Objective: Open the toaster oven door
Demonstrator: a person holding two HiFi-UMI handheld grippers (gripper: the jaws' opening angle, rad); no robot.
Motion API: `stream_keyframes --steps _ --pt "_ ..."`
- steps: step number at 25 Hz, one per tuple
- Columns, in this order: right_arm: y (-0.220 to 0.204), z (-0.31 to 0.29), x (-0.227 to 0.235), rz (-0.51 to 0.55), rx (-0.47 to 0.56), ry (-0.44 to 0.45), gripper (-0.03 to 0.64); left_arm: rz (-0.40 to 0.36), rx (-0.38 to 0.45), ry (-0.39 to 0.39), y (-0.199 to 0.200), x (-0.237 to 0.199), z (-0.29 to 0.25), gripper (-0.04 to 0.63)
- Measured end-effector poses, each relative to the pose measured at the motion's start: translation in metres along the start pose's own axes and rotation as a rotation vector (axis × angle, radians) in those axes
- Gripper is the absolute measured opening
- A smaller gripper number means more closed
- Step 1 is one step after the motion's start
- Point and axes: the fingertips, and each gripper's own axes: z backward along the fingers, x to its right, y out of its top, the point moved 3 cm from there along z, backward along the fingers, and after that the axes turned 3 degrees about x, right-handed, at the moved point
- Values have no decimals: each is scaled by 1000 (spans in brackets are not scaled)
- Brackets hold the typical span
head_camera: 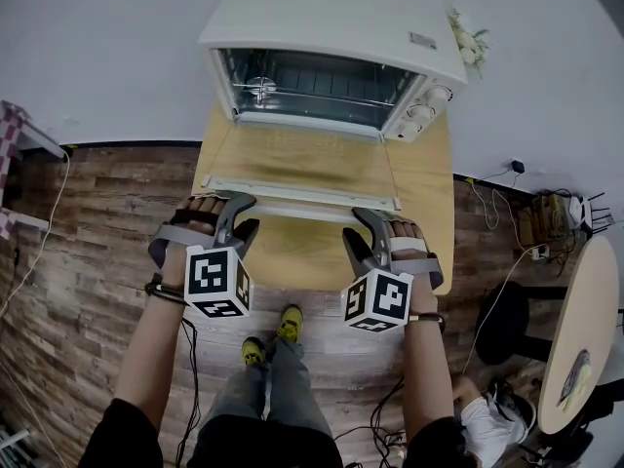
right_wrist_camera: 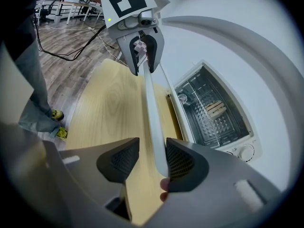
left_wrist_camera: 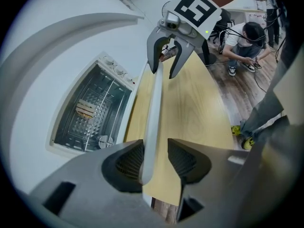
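A white toaster oven (head_camera: 331, 27) stands at the back of a wooden table (head_camera: 302, 256). Its glass door (head_camera: 302, 159) lies folded down flat toward me. The long white handle (head_camera: 297, 206) runs along the door's front edge. My left gripper (head_camera: 241, 214) straddles the handle's left end and my right gripper (head_camera: 356, 224) its right end. In the left gripper view the handle (left_wrist_camera: 154, 103) passes between the jaws of my left gripper (left_wrist_camera: 155, 158), against one pad with a gap at the other. The right gripper view shows the same at my right gripper (right_wrist_camera: 152, 158). A slice of toast (right_wrist_camera: 217, 109) lies on the rack inside.
White wall behind the oven. The oven's knobs (head_camera: 419, 115) are at its right. My yellow shoes (head_camera: 273, 334) stand on the wood floor below the table. A person (head_camera: 483, 412) crouches at lower right beside a round table (head_camera: 585, 330), and cables (head_camera: 507, 213) trail there.
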Motion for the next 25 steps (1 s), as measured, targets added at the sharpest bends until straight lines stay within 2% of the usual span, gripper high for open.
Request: stream_keyframes --steps 9,16,25 --pt "-1 -2 -4 -5 2 -16 182 -6 14 9 -2 6 -3 188" --pt "-3 -5 -17 -6 -6 2 233 -13 16 -8 -5 19 -7 236" --pt "-5 -10 -29 -26 0 -15 238 -22 26 10 -9 32 -14 243"
